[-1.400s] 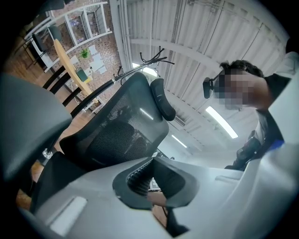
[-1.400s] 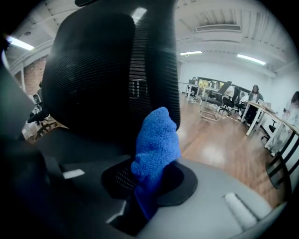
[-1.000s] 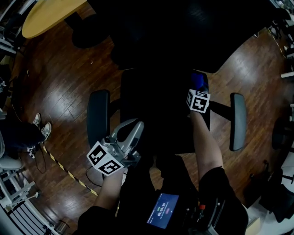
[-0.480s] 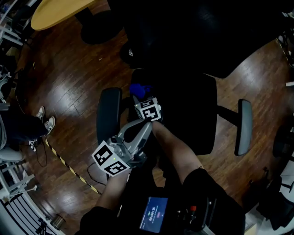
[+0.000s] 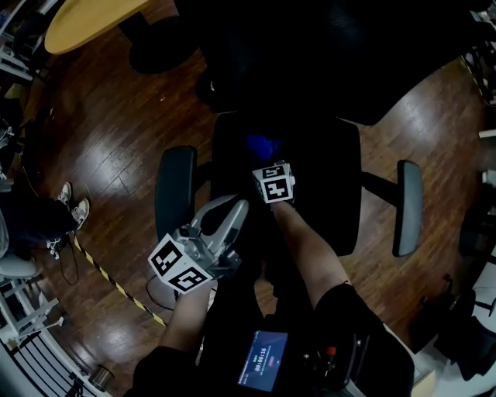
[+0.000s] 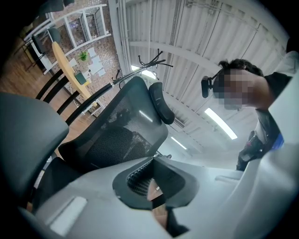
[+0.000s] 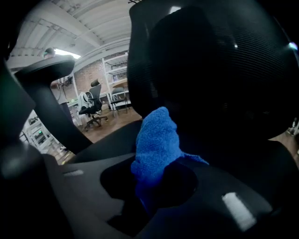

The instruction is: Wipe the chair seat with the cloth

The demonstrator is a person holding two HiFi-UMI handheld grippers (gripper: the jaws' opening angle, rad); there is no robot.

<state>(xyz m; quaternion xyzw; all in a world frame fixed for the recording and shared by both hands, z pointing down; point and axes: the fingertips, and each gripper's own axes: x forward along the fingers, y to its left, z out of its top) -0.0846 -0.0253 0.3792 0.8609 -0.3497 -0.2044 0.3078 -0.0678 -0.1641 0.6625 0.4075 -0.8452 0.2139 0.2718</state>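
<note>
A black office chair fills the middle of the head view, its seat (image 5: 322, 194) dark. My right gripper (image 5: 266, 157) is over the seat's left-middle part and is shut on a blue cloth (image 5: 263, 145) that touches the seat. In the right gripper view the blue cloth (image 7: 156, 144) bunches up between the jaws of the right gripper (image 7: 154, 184), with the mesh backrest (image 7: 224, 88) just behind. My left gripper (image 5: 232, 209) hovers at the seat's front left corner, shut and holding nothing. The left gripper (image 6: 153, 164) points up at the backrest (image 6: 117, 133).
Grey armrests stand on the left (image 5: 174, 194) and right (image 5: 407, 205) of the seat. Wooden floor surrounds the chair. A yellow tabletop (image 5: 85, 23) is at the far left, a striped tape line (image 5: 108, 279) and someone's shoes (image 5: 70, 205) at the left.
The right gripper swept the cloth from the seat's right side to its far left, then back a little toward the middle. The left gripper has hardly moved.
</note>
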